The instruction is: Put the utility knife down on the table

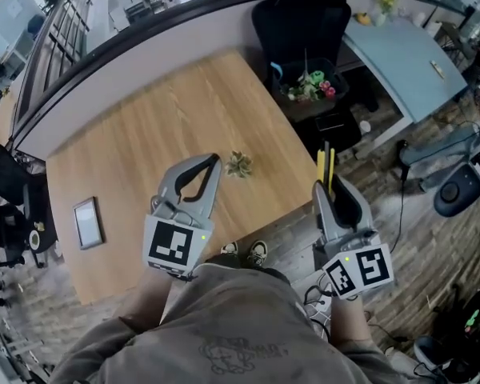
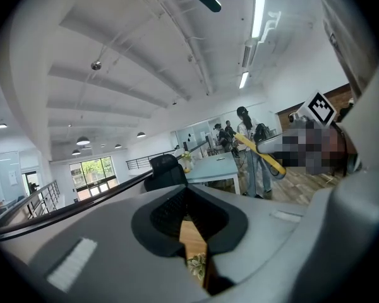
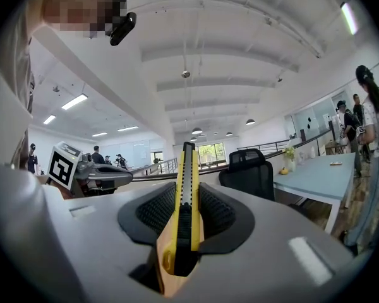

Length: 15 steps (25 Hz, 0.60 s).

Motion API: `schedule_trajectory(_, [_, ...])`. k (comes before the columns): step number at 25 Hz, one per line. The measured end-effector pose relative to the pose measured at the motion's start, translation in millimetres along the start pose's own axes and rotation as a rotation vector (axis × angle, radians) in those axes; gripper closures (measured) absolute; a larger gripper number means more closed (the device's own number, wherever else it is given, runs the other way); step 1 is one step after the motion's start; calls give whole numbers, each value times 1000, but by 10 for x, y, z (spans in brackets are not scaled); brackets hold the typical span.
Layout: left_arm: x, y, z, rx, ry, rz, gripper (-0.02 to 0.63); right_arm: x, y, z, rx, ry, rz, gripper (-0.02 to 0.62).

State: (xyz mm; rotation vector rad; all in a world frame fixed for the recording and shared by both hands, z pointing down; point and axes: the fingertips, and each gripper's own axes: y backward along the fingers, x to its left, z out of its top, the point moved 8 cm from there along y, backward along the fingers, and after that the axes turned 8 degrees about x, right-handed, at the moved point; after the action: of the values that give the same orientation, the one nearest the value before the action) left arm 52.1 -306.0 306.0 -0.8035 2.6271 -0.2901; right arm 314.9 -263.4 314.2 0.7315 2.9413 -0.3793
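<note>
A yellow-and-black utility knife [image 1: 326, 165] [image 3: 187, 191] stands clamped between the jaws of my right gripper [image 1: 330, 189] [image 3: 182, 235], its tip pointing away from me. This gripper hovers by the right front corner of the wooden table [image 1: 168, 118]. My left gripper [image 1: 214, 162] [image 2: 199, 235] hangs over the table's front middle, shut with nothing in it. From the left gripper view the knife [image 2: 260, 153] shows off to the right, raised in the air.
A small dried plant sprig [image 1: 239, 164] lies on the table just beyond the left gripper's tips. A grey framed tablet [image 1: 88, 222] lies near the left edge. A black office chair [image 1: 304, 22] and a box of items [image 1: 308, 86] stand past the far right corner.
</note>
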Motion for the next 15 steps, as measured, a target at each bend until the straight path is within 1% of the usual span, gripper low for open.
schedule_trajectory(6, [121, -47, -74, 10, 17, -23, 604, 48, -109, -92, 56, 26, -3, 471])
schedule_trajectory(10, [171, -86, -132, 0, 69, -18, 604, 9, -292, -275, 127, 32, -45, 471])
schedule_trajectory(13, [205, -272, -211, -19, 21, -27, 604, -114, -506, -460, 181, 9, -55, 471])
schedule_trajectory(15, [206, -381, -320, 0, 19, -38, 604, -178, -640, -610, 214, -13, -57, 471])
